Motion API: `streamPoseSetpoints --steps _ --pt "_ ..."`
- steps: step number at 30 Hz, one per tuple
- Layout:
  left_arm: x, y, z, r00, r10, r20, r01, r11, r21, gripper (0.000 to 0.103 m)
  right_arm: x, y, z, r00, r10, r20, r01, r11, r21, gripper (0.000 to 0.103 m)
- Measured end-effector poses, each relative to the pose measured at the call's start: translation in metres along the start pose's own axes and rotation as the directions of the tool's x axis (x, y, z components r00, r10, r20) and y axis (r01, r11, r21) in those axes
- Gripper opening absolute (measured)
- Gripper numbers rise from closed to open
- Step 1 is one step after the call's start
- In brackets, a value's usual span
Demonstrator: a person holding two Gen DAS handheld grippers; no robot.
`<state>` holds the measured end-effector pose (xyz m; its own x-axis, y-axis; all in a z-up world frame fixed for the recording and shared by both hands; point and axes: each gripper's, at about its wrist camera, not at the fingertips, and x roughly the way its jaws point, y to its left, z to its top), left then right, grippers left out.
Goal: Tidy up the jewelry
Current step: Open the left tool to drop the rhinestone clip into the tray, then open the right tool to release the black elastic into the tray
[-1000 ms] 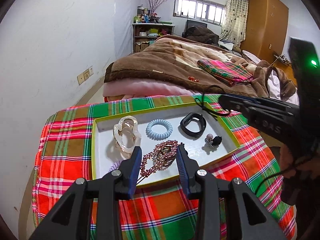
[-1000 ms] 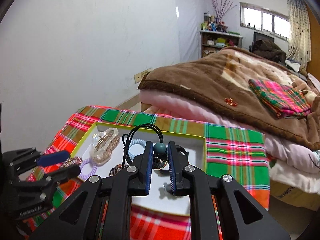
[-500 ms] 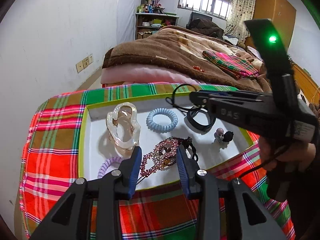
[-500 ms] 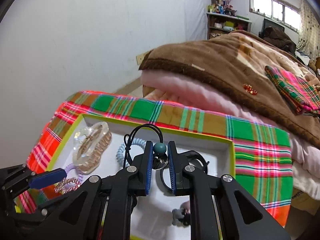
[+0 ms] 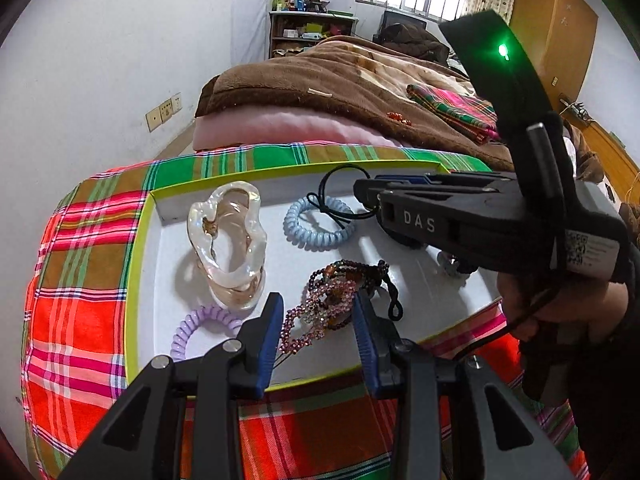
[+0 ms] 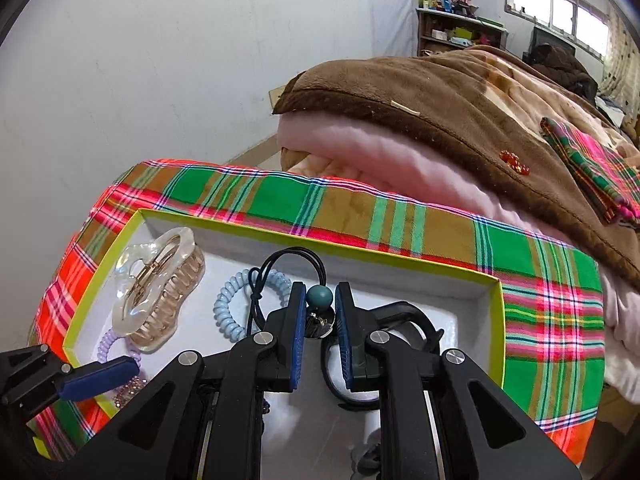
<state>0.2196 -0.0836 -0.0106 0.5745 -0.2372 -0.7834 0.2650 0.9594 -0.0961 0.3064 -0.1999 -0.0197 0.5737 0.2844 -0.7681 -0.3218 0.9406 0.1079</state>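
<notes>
A white tray with a lime rim [image 5: 138, 264] [image 6: 494, 308] sits on a plaid cloth. In it lie a clear hair claw [image 5: 228, 244] [image 6: 154, 292], a pale blue coil tie [image 5: 316, 226] [image 6: 232, 308], a lilac coil tie [image 5: 200, 330], a beaded bracelet pile [image 5: 328, 300] and a black band [image 6: 404, 320]. My right gripper [image 6: 319, 322] [image 5: 368, 196] is shut on a black elastic hair tie with a teal bead [image 6: 319, 298], held over the tray; its loop [image 5: 340, 188] hangs above the blue coil. My left gripper [image 5: 318, 336] is open over the tray's near edge, astride the bracelets.
The plaid cloth [image 5: 80, 280] covers a small table. Behind it is a bed with a brown blanket [image 5: 320, 80] and a folded plaid cloth [image 5: 452, 112]. A white wall stands to the left. A shelf and a window are far back.
My right gripper has moved left and forward over the tray with the hair tie, toward the blue coil. My left gripper has come closer to the tray and stays open.
</notes>
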Motion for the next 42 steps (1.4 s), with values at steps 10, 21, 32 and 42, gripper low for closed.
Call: streamPoseSetpoints --steps 10,21,32,42 --pt "0.010 0.001 -0.004 1.000 -0.003 -0.029 0.002 1.000 -0.010 0.037 0.003 0.001 0.000 1.000 -0.002 -0.001 0.002 1.000 -0.011 0.015" --pt "0.013 0.002 -0.005 0.999 -0.011 -0.041 0.010 1.000 -0.029 0.038 0.003 0.001 -0.001 1.000 0.008 -0.001 -0.008 1.000 -0.009 0.015" --pt "0.012 0.004 -0.005 0.999 -0.016 -0.046 0.015 0.999 -0.039 0.045 0.002 0.001 -0.001 1.000 0.009 -0.003 -0.009 1.000 -0.006 0.017" --pt "0.012 0.002 -0.005 0.999 -0.016 -0.046 0.015 0.999 -0.036 0.049 -0.001 0.001 0.000 1.000 0.008 0.007 -0.008 1.000 -0.001 0.026"
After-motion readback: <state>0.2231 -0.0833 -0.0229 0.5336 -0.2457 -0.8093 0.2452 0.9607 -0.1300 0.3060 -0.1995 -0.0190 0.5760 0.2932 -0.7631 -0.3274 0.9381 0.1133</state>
